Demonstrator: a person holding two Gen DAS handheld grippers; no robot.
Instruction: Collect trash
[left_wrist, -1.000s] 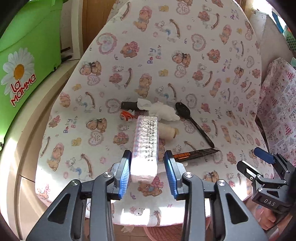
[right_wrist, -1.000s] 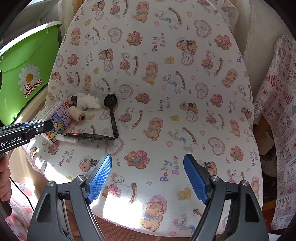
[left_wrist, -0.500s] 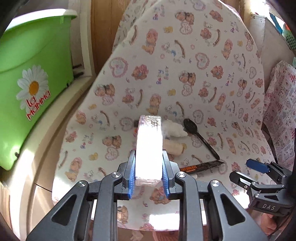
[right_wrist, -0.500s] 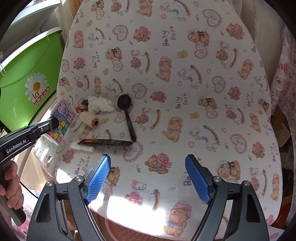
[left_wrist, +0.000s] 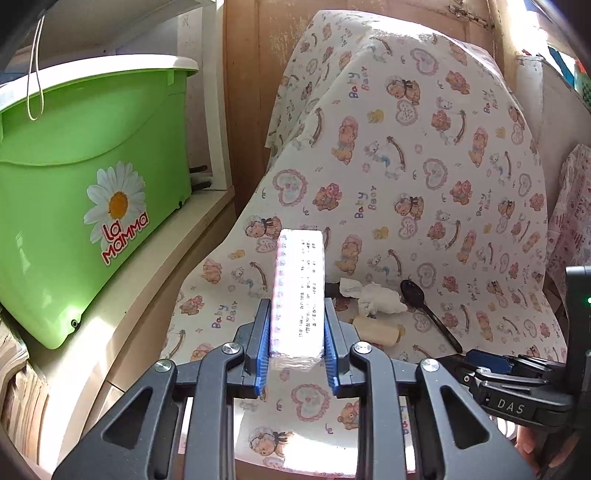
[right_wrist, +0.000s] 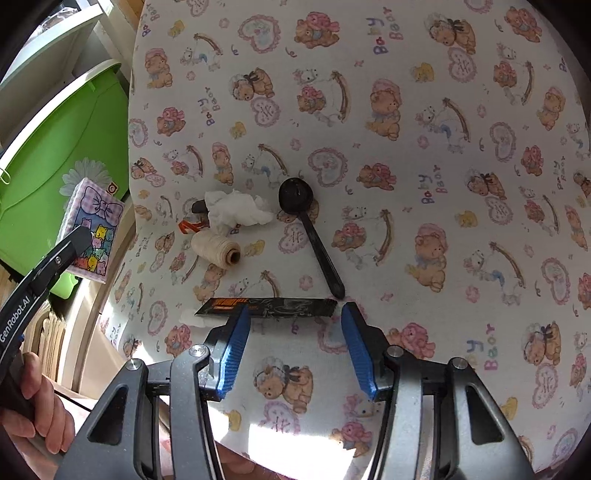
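My left gripper (left_wrist: 295, 347) is shut on a pink tissue pack (left_wrist: 299, 291) and holds it on edge above the table's left side; the right wrist view shows the same pack (right_wrist: 92, 232) in front of the green bin. My right gripper (right_wrist: 291, 332) points down at a flat black wrapper (right_wrist: 266, 307) with orange print. Its jaws are closing, with the left fingertip over the wrapper and the pads not pressing it. Beyond the wrapper lie a crumpled white tissue (right_wrist: 236, 210), a black plastic spoon (right_wrist: 314, 240) and a cream thread spool (right_wrist: 216, 251).
A green bin (left_wrist: 85, 199) with a daisy logo stands on a ledge left of the table. The table wears a teddy-bear cloth (right_wrist: 406, 184). A small orange scrap (right_wrist: 190, 226) lies beside the tissue. A hand (right_wrist: 40, 406) grips the left tool's handle.
The left gripper closed on the tissue pack and lifted it off the cloth, tilting up toward the green bin. The right gripper moved left and down to the black wrapper, and its jaws narrowed.
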